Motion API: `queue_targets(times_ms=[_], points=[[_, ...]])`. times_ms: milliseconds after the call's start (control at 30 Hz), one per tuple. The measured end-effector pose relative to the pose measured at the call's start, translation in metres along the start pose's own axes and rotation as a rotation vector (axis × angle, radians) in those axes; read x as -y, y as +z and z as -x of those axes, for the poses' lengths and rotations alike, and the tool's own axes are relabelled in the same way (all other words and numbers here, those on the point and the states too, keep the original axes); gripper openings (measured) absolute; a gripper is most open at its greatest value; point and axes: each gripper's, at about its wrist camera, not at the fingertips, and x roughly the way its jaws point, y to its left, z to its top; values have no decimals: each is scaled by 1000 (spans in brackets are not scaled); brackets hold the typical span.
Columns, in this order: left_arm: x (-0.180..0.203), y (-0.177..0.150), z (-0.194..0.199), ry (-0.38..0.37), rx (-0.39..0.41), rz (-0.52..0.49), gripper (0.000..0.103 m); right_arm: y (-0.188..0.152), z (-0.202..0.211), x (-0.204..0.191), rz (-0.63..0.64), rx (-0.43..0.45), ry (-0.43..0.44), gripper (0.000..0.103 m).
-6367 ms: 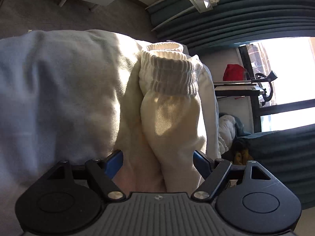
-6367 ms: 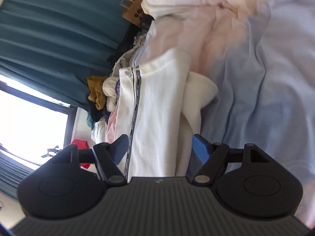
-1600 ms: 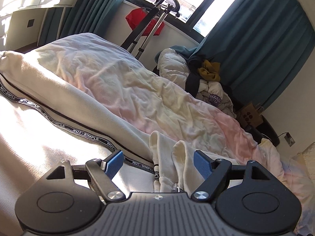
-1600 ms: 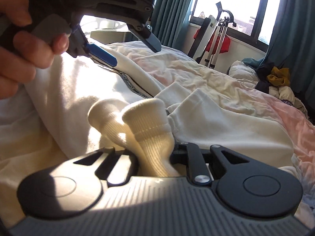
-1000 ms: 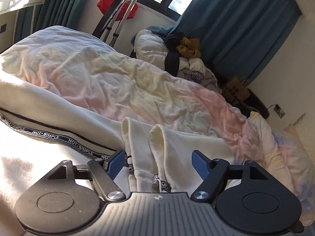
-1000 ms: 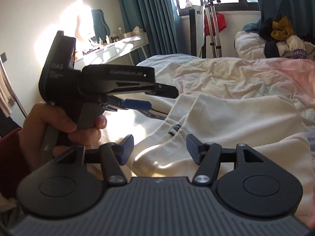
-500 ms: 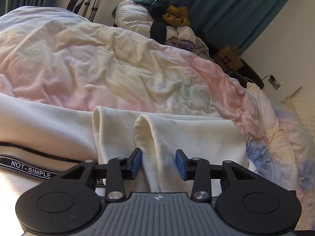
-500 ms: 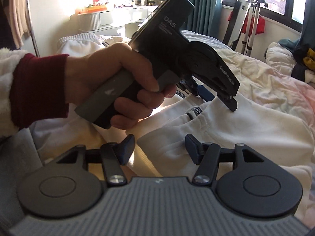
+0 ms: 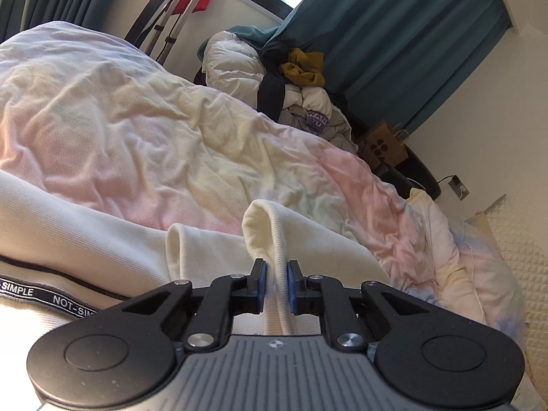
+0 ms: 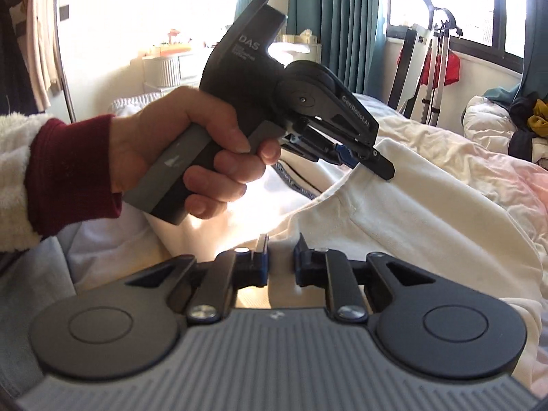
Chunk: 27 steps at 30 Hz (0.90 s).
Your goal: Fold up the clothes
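Pinching a raised fold of the cream sweatshirt [image 9: 308,239], the left gripper [image 9: 273,282] has its jaws closed. The right gripper [image 10: 280,260] clamps the sweatshirt's near edge on the bed [image 9: 137,130].

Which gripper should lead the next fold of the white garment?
Left, probably. The left gripper is shut on a raised edge of the white garment, so it can carry that edge over. The right gripper also looks closed on cloth, but lower down.

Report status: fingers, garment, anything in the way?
Left gripper shut on cream garment edge. Right gripper nearly shut on the same cloth, grip unclear. Bedspread beyond, nothing blocking.
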Motion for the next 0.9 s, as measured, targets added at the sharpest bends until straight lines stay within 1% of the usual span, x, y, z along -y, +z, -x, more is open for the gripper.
queue_targets(times_ms=[33, 100, 167, 233, 367, 433, 500, 533, 600, 633, 667, 700, 767, 800, 867, 900], points=[[-1, 1, 3, 6, 7, 3, 14, 1, -1, -2, -4, 7, 2, 17], [-4, 0, 1, 35, -5, -17, 14, -2, -10, -6, -3, -10, -4, 17], [-11, -4, -9, 69, -45, -23, 15, -7, -20, -8, 5, -40, -11, 17], [-11, -5, 1, 89, -32, -20, 18, -10, -26, -4, -24, -65, -7, 17], [-11, -6, 29, 125, 10, -11, 25, -7, -24, 6, -106, -56, 6, 19], [-10, -6, 42, 143, 31, -7, 29, -4, -19, 12, -148, -36, -1, 19], [-10, -6, 56, 161, 52, -3, 39, -1, -10, 14, -175, -7, -19, 19], [-9, -6, 63, 170, 63, -1, 41, 1, -5, 15, -186, 9, -29, 19], [-9, -7, 76, 188, 84, 4, 49, 6, 6, 16, -203, 45, -43, 19], [-9, -7, 83, 198, 95, 6, 52, 8, 11, 17, -215, 63, -49, 20], [-9, -7, 90, 207, 106, 8, 57, 10, 16, 18, -227, 78, -55, 20], [-11, -8, 106, 214, 123, 26, 61, 11, 20, 19, -240, 91, -64, 20], [-20, -12, 142, 235, 163, 76, 65, 12, 27, 24, -270, 103, -70, 20], [-25, -14, 160, 251, 183, 103, 70, 12, 28, 26, -286, 106, -67, 20], [-36, -20, 195, 284, 225, 157, 77, 12, 31, 28, -304, 108, -68, 21], [-43, -24, 210, 309, 243, 192, 77, 12, 32, 28, -304, 107, -68, 22]])
